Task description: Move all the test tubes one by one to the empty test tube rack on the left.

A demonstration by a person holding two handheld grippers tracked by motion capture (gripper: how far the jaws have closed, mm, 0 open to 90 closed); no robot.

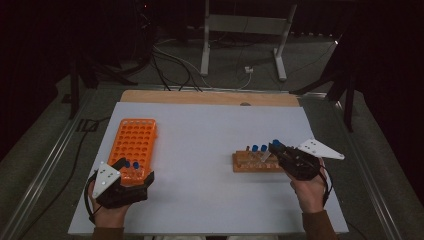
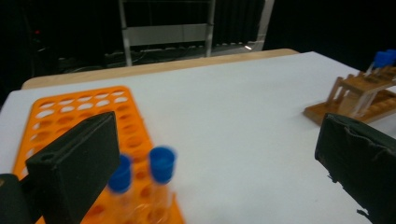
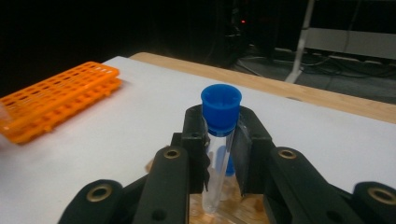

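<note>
An orange tube rack (image 1: pixel 134 140) lies at the left of the white table. Two blue-capped tubes (image 1: pixel 131 165) stand in its near end. My left gripper (image 1: pixel 131 179) is open at that end, with the two tubes (image 2: pixel 161 163) between its wide-apart jaws and touching neither. At the right stands a wooden rack (image 1: pixel 255 163) that holds two blue-capped tubes (image 1: pixel 258 148). My right gripper (image 1: pixel 275 149) is shut on a clear tube with a blue cap (image 3: pixel 221 109), upright over the wooden rack (image 3: pixel 233 207).
The white table top (image 1: pixel 200 150) lies open between the two racks. A wooden board edge (image 1: pixel 210 97) runs along the far side. Beyond it are a metal stand (image 1: pixel 245 30) and cables on a dark floor.
</note>
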